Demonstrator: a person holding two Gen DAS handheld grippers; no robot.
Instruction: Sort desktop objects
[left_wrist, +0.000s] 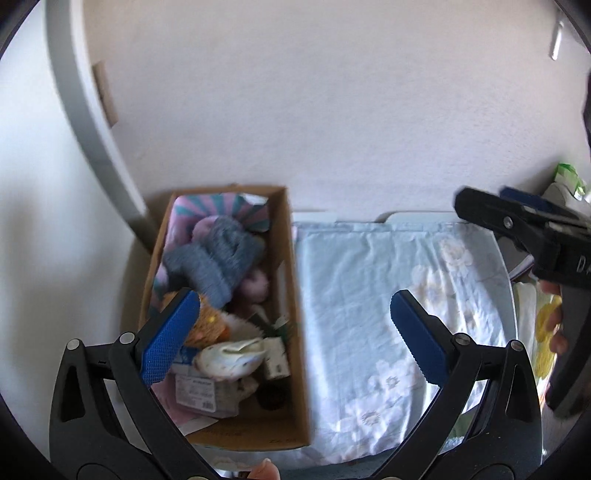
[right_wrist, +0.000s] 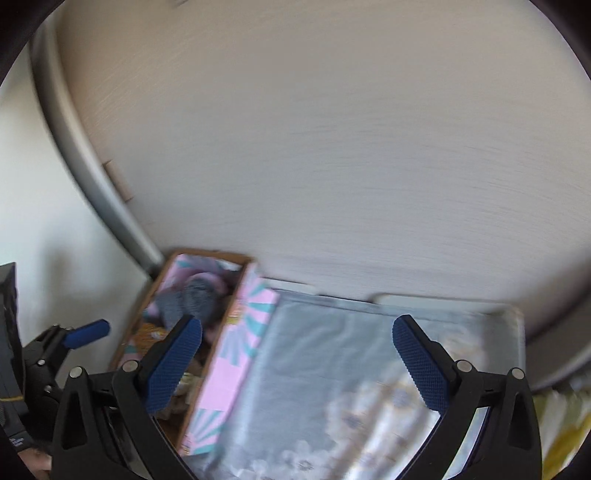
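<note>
1. The left gripper (left_wrist: 295, 332) has its jaws spread wide with nothing between the blue ribbed pads (left_wrist: 168, 341); they frame the near end of the box and the cloth beyond it without touching either.
2. The right gripper (right_wrist: 297, 360) likewise stands fully apart and empty, hanging over the pale blue floral cloth (right_wrist: 332, 369) with its left pad in front of the box's interior.
3. The open brown cardboard box (left_wrist: 291, 295) sits at the left of the table against the far wall, its long side running from near to far.
4. Inside it, a grey-blue ribbed knitted garment (left_wrist: 218, 254) lies toward the far end on top of a pink and teal patterned lining (left_wrist: 221, 210).
5. Nearer in the box are an orange fuzzy item (left_wrist: 210, 325), a white folded bundle (left_wrist: 232, 356), a small white carton (left_wrist: 275, 356) and a labelled plastic packet (left_wrist: 199, 391), all below and beside the left pad of the left gripper.
6. The outer right wall of the box shows a pink and teal printed panel (right_wrist: 229, 369) in the right wrist view, just beside the cloth.
7. The cloth spreads flat over the table's middle and right, touching the box's side.
8. At the far right of the left wrist view, the right gripper (left_wrist: 517, 221) is held by a hand (left_wrist: 554, 325), well above the cloth's right edge.
</note>
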